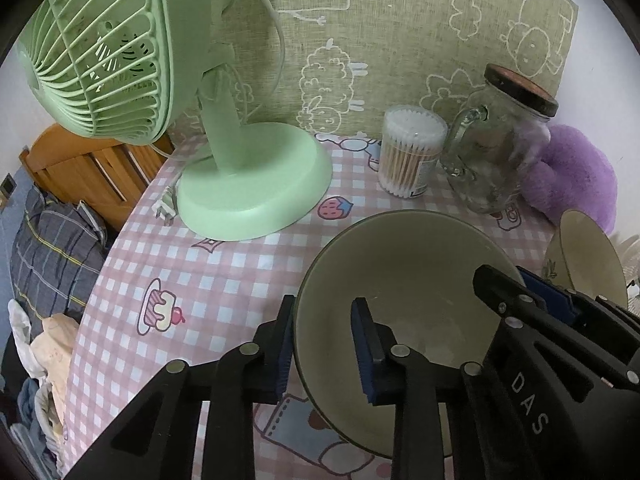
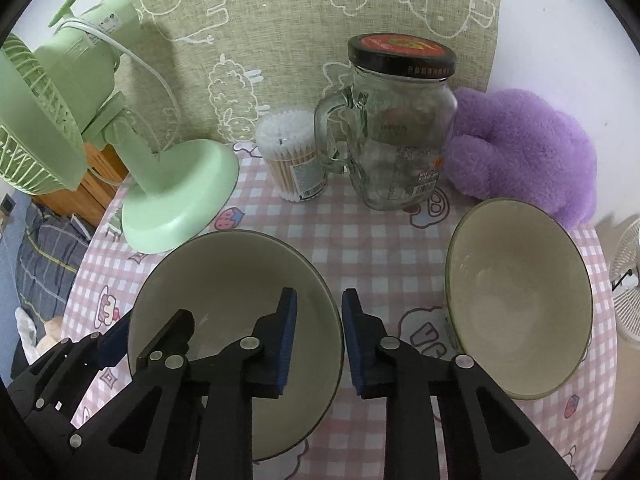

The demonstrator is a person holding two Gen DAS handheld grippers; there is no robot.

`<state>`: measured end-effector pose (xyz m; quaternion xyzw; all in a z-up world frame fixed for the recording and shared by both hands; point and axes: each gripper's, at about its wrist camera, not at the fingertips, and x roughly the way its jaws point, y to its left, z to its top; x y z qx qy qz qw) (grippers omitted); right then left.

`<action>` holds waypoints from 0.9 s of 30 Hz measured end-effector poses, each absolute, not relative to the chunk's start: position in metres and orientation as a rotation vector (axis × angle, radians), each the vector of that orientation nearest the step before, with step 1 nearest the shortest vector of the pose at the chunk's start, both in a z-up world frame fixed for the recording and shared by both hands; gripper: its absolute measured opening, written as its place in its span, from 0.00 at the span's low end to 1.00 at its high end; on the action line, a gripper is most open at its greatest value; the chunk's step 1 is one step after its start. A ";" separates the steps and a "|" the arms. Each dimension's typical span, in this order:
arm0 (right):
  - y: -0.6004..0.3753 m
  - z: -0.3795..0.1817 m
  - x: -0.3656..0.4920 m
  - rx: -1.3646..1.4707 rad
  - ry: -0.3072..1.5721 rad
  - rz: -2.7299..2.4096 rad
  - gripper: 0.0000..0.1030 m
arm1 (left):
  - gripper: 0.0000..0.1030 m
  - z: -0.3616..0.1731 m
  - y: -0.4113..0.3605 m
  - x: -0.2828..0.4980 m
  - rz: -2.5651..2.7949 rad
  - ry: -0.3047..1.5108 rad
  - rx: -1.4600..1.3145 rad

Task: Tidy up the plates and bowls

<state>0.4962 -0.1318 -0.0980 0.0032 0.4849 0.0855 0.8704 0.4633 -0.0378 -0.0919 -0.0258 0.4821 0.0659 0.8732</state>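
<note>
Now we have both grippers on near bowl (image 2: 224, 280) on table (image 2: 360, 240): left gripper (image 1: 324, 344) pinching its left rim, right gripper (image 2: 318, 344) pinching its right rim. Risk: uneven lift tilts bowl, rim slips from thin pinch. Second bowl (image 2: 516, 296) near; swing could knock it or glass jar (image 2: 396, 140).

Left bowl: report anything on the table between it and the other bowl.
Nothing visible does. Only checked tablecloth lies between the left bowl and the right bowl; the glass jar stands farther back.
</note>
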 end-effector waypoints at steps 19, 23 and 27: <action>-0.134 -0.083 0.485 -0.015 1.005 0.176 0.18 | 0.20 -0.079 -0.040 0.450 0.162 1.020 -0.040; -0.134 -0.067 0.475 -0.009 0.984 0.184 0.18 | 0.20 -0.063 -0.038 0.441 0.167 1.005 -0.051; -0.133 -0.048 0.462 -0.004 0.960 0.192 0.18 | 0.20 -0.045 -0.037 0.429 0.169 0.979 -0.052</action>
